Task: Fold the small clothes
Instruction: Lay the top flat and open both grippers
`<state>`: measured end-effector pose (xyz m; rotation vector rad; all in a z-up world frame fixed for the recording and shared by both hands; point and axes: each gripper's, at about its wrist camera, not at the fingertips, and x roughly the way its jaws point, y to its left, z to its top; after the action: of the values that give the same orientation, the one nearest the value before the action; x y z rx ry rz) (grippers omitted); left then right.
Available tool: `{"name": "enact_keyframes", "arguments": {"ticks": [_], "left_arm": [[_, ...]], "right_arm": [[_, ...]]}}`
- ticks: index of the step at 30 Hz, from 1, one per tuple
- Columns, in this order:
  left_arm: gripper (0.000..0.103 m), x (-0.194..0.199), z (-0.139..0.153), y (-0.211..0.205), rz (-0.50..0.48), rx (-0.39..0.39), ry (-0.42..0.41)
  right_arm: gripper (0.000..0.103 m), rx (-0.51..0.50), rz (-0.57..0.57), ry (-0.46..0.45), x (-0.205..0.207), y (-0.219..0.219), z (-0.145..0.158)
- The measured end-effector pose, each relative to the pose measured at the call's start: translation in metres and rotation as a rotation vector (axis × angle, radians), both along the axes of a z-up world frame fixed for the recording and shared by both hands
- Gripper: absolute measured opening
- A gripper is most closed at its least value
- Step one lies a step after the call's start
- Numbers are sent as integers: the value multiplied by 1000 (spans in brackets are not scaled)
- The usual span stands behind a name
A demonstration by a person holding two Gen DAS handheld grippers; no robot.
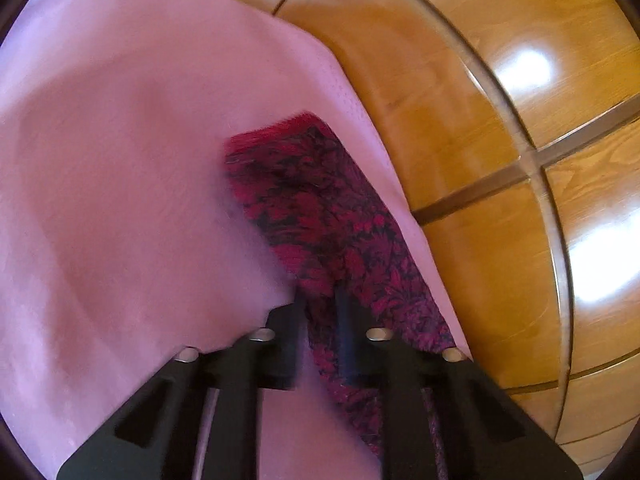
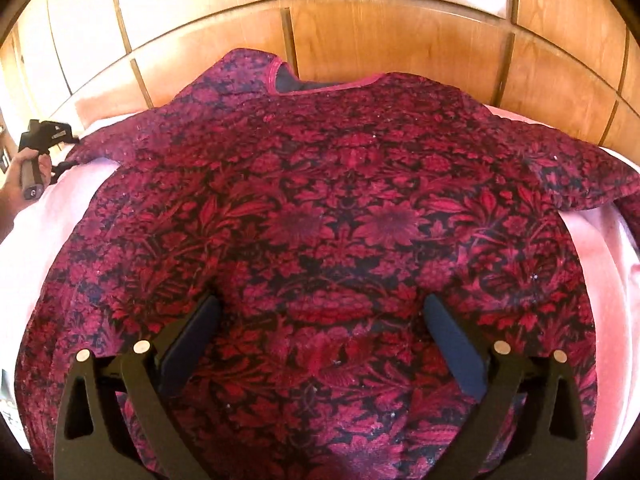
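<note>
A dark red floral top [image 2: 320, 200] lies spread flat on a pink cloth [image 2: 60, 216], its neckline [image 2: 320, 84] at the far side. My right gripper [image 2: 320, 300] is open wide just above the lower middle of the top, with nothing between its pads. At the far left a hand holds my left gripper [image 2: 66, 156] at the end of the left sleeve. In the left wrist view that sleeve [image 1: 316, 200] runs between the fingers, and the left gripper [image 1: 320, 300] is shut on it. The right sleeve [image 2: 580, 176] lies stretched out to the right.
The pink cloth [image 1: 120, 160] covers the whole work surface. Glossy wooden panels [image 2: 380, 28] with thin grooves stand behind it, and the same wood [image 1: 500, 120] sits close to the cloth's edge on the right of the left wrist view.
</note>
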<state>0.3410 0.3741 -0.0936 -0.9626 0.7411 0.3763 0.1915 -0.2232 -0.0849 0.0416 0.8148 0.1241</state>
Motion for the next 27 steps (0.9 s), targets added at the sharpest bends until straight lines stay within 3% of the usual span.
{"name": "enact_keyframes", "arguments": {"ticks": [6,10,15,16,19,21,24,27], "left_arm": [[9,-84,20,7,122,62,-101],[8,-121,-1,15,164,80,9],[13,-108,3,5,158,128,72],[18,-106,9,-2,152,136,80],[38,-102,34,-45,59,210,28],[46,-109,49,-89,-41,252,-27],[46,-119,60,-174,-257,295,-89],[46,-130,58,-265,-506,351,-103]], "right_arm": [[101,-15,-3,-2,1,1,1],[101,-20,-7,-2,-1,3,0],[101,-23,-9,-2,-1,3,-1],[101,-22,-9,-3,-1,3,-1],[101,-13,-9,-5,-1,2,-1],[101,-7,-10,-6,0,2,0],[101,26,-3,-5,0,-5,3],[96,159,-24,-7,-4,-30,15]]}}
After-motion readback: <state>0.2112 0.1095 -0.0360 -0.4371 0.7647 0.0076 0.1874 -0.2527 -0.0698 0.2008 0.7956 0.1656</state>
